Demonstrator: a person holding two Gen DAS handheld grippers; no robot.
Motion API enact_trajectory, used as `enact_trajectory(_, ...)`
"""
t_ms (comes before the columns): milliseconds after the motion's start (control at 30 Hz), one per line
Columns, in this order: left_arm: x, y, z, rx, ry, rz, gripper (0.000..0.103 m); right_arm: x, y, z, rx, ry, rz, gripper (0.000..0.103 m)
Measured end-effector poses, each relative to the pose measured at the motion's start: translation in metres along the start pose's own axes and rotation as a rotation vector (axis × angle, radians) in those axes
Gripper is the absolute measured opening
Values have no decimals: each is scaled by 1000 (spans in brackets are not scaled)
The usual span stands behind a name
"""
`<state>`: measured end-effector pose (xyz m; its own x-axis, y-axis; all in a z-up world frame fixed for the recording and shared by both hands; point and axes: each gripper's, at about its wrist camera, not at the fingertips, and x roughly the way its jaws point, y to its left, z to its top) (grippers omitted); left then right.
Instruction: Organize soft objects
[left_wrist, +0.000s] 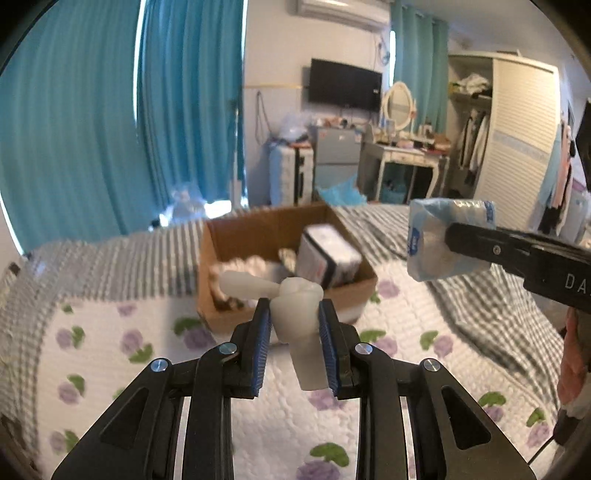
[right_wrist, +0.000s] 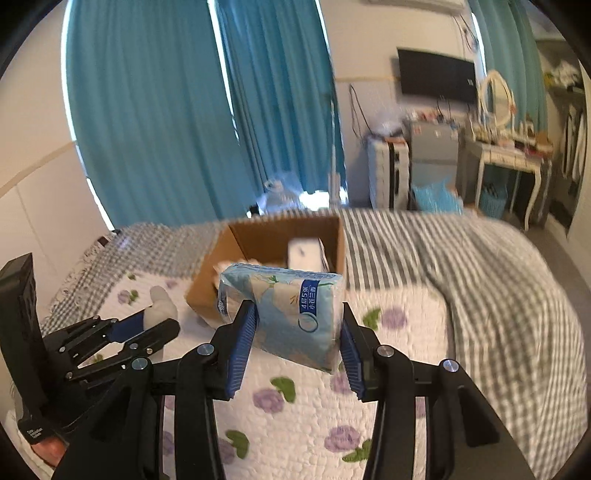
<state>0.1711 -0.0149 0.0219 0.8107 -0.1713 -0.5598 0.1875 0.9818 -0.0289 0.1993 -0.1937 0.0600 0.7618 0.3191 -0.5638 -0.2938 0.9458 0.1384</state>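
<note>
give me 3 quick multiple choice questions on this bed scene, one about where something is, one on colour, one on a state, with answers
1. Where does the cardboard box stand?
A. on the bed
B. on the dressing table
C. on the floor by the wardrobe

2. What colour are the curtains?
A. red
B. teal blue
C. yellow

3. What is the right claw doing?
A. hanging open with nothing in it
B. shut on a tissue pack
C. shut on the box's edge

Answers:
1. A, the box sits on the quilted bedspread ahead of both claws.
2. B, teal blue drapes cover the window wall in both views.
3. B, its blue pads press either side of the tissue pack, held above the bed; the left claw likewise grips a white soft toy.
</note>
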Motion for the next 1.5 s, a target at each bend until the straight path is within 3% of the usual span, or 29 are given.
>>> enact_trajectory(300, 18, 3, 36, 69, -45, 51, 26, 35, 7, 65, -59, -25, 25, 44)
enact_trajectory(500, 81, 11, 51, 94, -42, 70, 27, 118, -4, 86, -49, 24, 29, 44)
enact_trajectory(767, 166, 20, 46, 109, 5, 96, 30, 214, -21, 86, -4, 69, 46, 46)
enact_trajectory(800, 176, 22, 44, 111, 16, 104, 32, 222, -22, 86, -6, 77, 51, 48)
enact_trajectory(867, 188, 25, 41, 108, 38, 148, 37, 233, -25, 84, -16, 78, 37, 67)
enact_trajectory(900, 191, 28, 39, 98, 39, 170, 48, 234, -27, 83, -17, 65, 19, 78)
enact_trajectory(967, 189, 35, 37, 73, 11, 189, 63, 237, -31, 81, 5, 51, 3, 80)
enact_trajectory(1000, 184, 38, 37, 59, -9, 192, 64, 238, -35, 82, 29, 57, 10, 80)
enact_trajectory(1233, 132, 42, 57, 54, -73, 221, 64, 190, -34, 91, 15, 25, -37, 80)
enact_trajectory(1433, 22, 31, 92, 59, -242, 232, 65, 66, -15, 127, -22, -121, -91, 80)
enact_trajectory(1500, -27, 29, 103, 47, -326, 228, 78, 19, -5, 135, -43, -185, -108, 85)
